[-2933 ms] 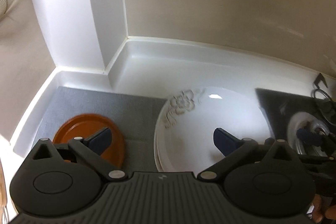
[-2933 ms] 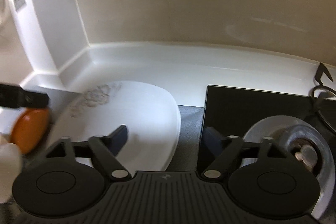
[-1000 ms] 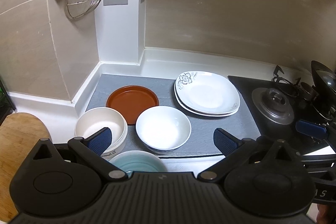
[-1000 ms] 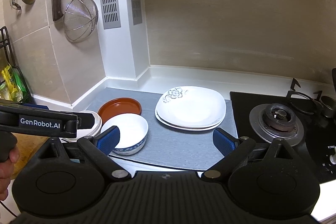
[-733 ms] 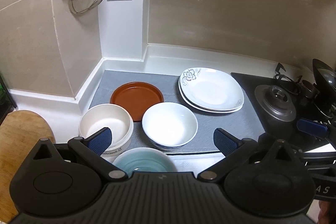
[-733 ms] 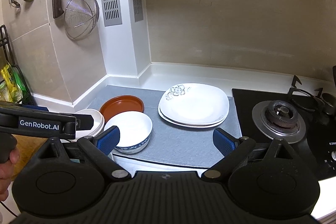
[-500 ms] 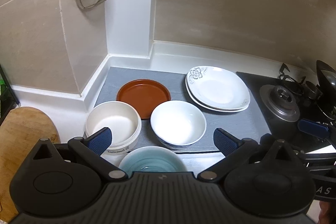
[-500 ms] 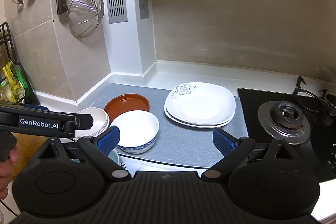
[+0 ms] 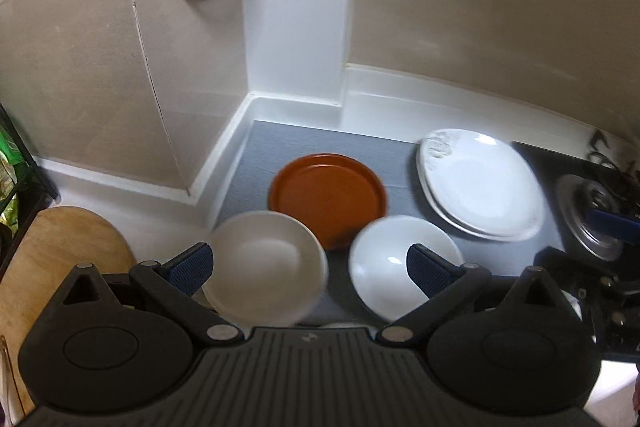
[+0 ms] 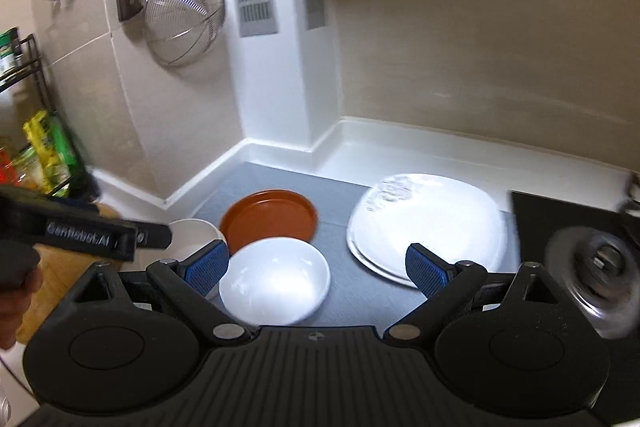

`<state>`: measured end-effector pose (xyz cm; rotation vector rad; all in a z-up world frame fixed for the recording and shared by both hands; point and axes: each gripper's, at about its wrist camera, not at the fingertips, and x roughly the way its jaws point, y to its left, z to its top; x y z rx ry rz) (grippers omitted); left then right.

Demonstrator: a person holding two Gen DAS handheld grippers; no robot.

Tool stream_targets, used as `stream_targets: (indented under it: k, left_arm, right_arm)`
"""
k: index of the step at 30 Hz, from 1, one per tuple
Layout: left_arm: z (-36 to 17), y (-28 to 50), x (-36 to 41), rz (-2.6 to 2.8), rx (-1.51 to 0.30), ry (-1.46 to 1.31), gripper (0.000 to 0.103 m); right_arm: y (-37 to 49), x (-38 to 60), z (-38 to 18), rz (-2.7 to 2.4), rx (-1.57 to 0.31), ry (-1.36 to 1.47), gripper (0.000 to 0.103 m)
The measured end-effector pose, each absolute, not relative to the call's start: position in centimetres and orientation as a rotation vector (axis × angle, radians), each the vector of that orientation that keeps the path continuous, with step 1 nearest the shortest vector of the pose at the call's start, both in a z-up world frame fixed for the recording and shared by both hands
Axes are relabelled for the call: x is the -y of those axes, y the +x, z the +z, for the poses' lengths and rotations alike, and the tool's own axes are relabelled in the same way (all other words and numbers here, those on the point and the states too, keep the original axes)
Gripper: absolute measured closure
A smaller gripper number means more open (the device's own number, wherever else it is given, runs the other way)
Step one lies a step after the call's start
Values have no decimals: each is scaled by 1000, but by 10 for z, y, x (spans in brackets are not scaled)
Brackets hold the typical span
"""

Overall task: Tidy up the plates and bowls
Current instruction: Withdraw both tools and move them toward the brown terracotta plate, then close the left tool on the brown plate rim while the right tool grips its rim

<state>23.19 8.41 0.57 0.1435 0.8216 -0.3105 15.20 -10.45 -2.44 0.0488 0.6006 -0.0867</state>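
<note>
Both tongs, left (image 9: 308,263) and right (image 10: 318,267), gaping wide, empty. Backed off from stacked white plates (image 9: 480,187); now swinging left toward cream bowl (image 9: 264,263). Bowls next, likely.

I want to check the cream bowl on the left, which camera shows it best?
The left wrist view: the cream bowl sits almost whole, just ahead of the open jaws. In the right wrist view only a sliver of it shows behind the other gripper.

Left claw (image 9: 308,265) agape; right claw (image 10: 318,267) agape, both empty.
</note>
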Motion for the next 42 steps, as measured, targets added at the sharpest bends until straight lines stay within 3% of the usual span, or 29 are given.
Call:
stream_targets:
  k: [18,42]
  left_arm:
    - [-40,373,-52,-230,-1000,202,0]
    - [-88,429,-43,-191,-1172,156,0]
  right_arm:
    - [332,160,-70,116,-812,103,7]
    - [403,167,-116,185,-950,167,7]
